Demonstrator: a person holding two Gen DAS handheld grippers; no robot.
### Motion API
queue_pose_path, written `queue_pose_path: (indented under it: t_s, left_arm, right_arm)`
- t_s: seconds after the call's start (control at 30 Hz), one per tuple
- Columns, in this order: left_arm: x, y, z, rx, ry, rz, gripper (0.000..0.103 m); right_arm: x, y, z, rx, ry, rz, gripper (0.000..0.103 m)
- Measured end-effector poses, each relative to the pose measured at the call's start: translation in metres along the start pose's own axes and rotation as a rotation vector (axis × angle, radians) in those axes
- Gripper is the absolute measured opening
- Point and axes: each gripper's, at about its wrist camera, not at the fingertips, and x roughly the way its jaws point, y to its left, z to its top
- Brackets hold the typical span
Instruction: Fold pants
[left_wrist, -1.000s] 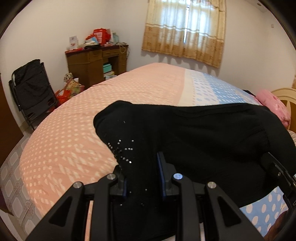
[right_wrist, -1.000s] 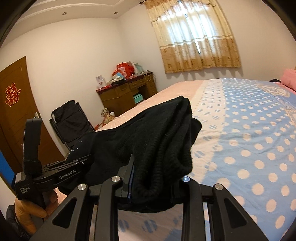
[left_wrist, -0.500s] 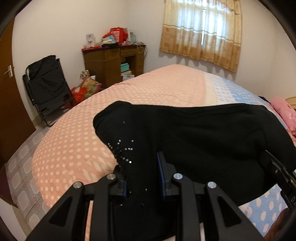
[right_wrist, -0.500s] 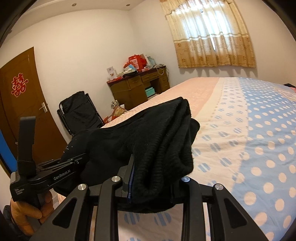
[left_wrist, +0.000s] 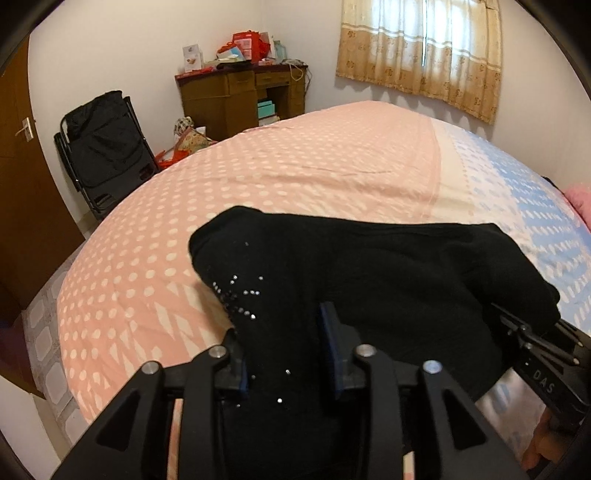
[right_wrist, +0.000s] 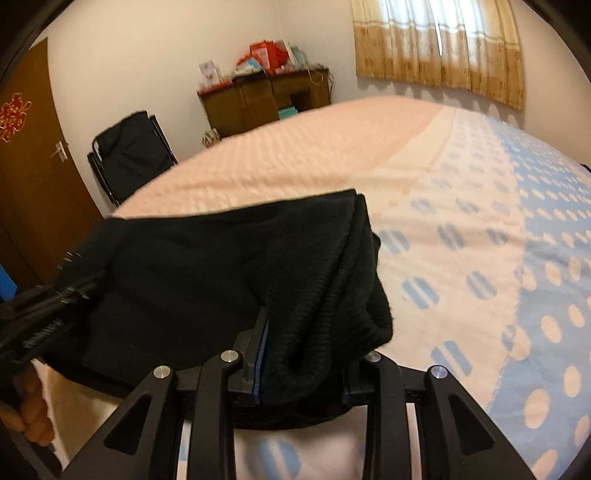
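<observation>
Folded black pants with small rhinestones stretch across the dotted bed cover, near its front edge. My left gripper has the studded end between its pads, and its jaws are opening while the cloth still fills the gap. My right gripper holds the ribbed end of the pants. Its jaws are opening too, with thick folds between them and over the right finger. Each view catches the other gripper: the right gripper at the far right, the left gripper at the far left with a hand under it.
The bed cover is pink on the left and blue on the right. Beyond the bed stand a cluttered brown desk, a black folding chair, a brown door and a curtained window.
Both grippers have sunk toward the bed with the pants, which now lie low over the cover. The left jaws stand slightly wider apart than before.
</observation>
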Motion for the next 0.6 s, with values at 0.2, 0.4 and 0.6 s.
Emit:
queue_pose_path:
  t_s: [0.2,0.4,0.6]
  left_arm:
    - [-0.008,0.018,-0.001,-0.005,-0.020,0.103,0.071]
    - [-0.024,0.059,-0.003,-0.056,-0.027,0.151,0.088]
    - [-0.039,0.059,0.012,-0.051,-0.100,0.223,0.086]
  right_arm:
    - [0.004,-0.019,0.000,0.065,0.003,0.022,0.057]
    - [-0.022,-0.032,0.002,0.132,-0.028,0.056,0.059]
    - [-0.086,-0.024,0.008,0.110,-0.238,-0.108,0.059]
